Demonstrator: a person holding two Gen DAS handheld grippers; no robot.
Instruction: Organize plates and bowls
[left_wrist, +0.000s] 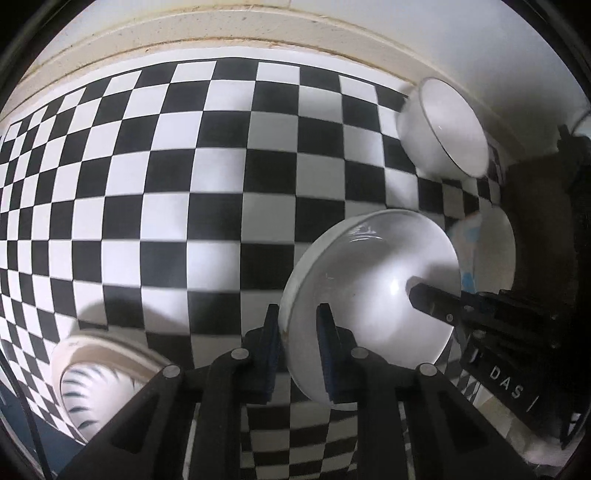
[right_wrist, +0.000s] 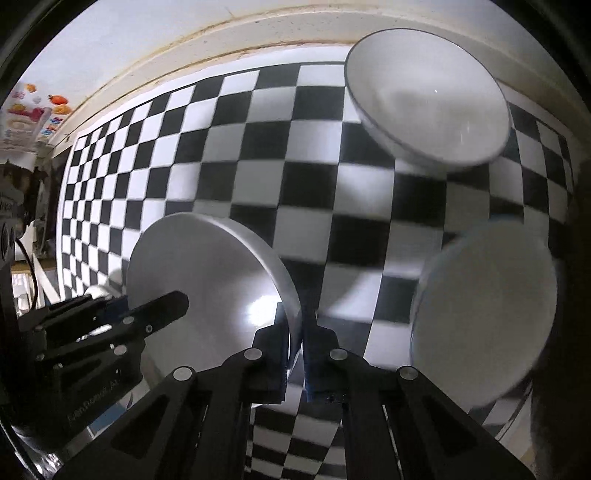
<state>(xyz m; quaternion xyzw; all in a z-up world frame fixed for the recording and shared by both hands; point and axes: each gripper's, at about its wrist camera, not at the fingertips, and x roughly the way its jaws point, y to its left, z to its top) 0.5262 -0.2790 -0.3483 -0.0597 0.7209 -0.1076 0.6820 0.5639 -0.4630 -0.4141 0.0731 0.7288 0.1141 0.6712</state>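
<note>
A plain white bowl (left_wrist: 362, 280) hangs tilted over the checkered cloth, held at two opposite sides. In the left wrist view, my left gripper (left_wrist: 300, 317) is shut on its near rim, one pad inside and one outside. The right gripper (left_wrist: 434, 304) reaches in over the bowl's far right edge. In the right wrist view the same bowl (right_wrist: 207, 273) has my right gripper (right_wrist: 297, 317) shut on its right rim, and the left gripper (right_wrist: 162, 310) clamps its left side.
A dark-rimmed white bowl (left_wrist: 443, 125) (right_wrist: 428, 96) stands at the back right near the cream ledge (left_wrist: 258, 40). A striped bowl (left_wrist: 96, 384) sits near left. A blue-patterned plate (left_wrist: 487, 247) lies behind the held bowl. Another white dish (right_wrist: 487, 310) is blurred at right on the checkered cloth (left_wrist: 166, 203).
</note>
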